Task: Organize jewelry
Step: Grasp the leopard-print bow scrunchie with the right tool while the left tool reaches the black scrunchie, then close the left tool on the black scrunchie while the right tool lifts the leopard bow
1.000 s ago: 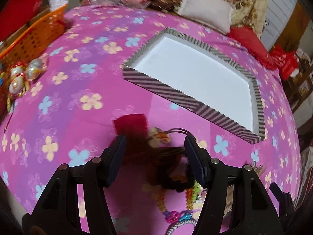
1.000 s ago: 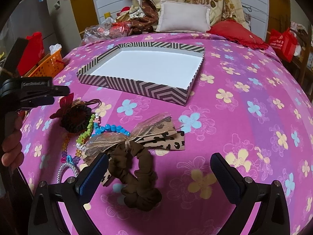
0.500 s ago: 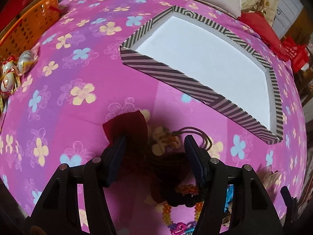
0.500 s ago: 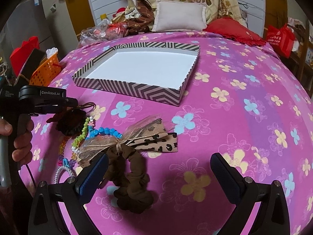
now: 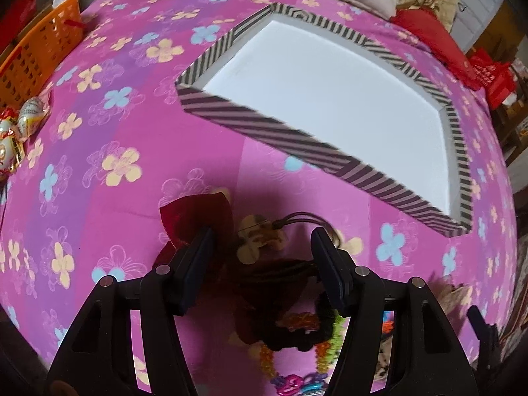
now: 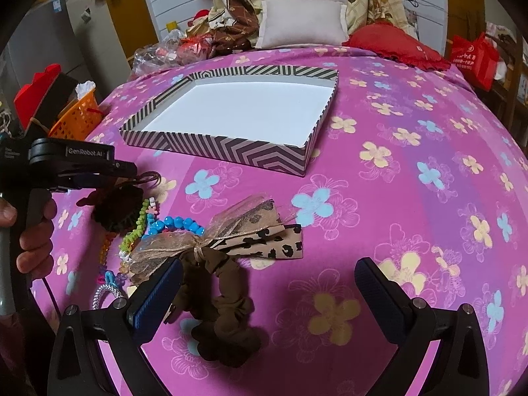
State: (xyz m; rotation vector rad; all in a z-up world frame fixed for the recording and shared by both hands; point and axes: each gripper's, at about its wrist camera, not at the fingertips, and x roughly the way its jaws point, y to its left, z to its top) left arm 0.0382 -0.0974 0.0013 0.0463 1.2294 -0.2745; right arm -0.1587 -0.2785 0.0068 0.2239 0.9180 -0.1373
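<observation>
A shallow striped box (image 5: 297, 132) with a white floor sits open on the pink flowered cloth. My left gripper (image 5: 262, 250) is open and hovers low over a dark hair tie (image 5: 280, 277) that has a beige flower charm (image 5: 259, 241) and a dark red bow (image 5: 194, 214); its fingers straddle them. In the right wrist view the left gripper (image 6: 127, 171) hangs over that dark hair tie (image 6: 118, 208). My right gripper (image 6: 267, 283) is open, with a brown scrunchie (image 6: 224, 303) between its fingers, untouched. A leopard-print bow (image 6: 257, 234) lies just beyond, short of the box (image 6: 247, 155).
Blue beads (image 6: 178, 224), green beads (image 6: 135, 227) and a silver ring (image 6: 105, 292) lie left of the bow. An orange basket (image 6: 79, 115) stands at the cloth's left edge, with wrapped sweets (image 5: 29, 115) near it. Pillows (image 6: 303, 21) and clutter line the far side. A hand (image 6: 29, 231) holds the left gripper.
My left gripper has moved forward and closer over the dark hair tie, and the box looms larger. The right gripper has edged slightly nearer the scrunchie. Both jaws stay open.
</observation>
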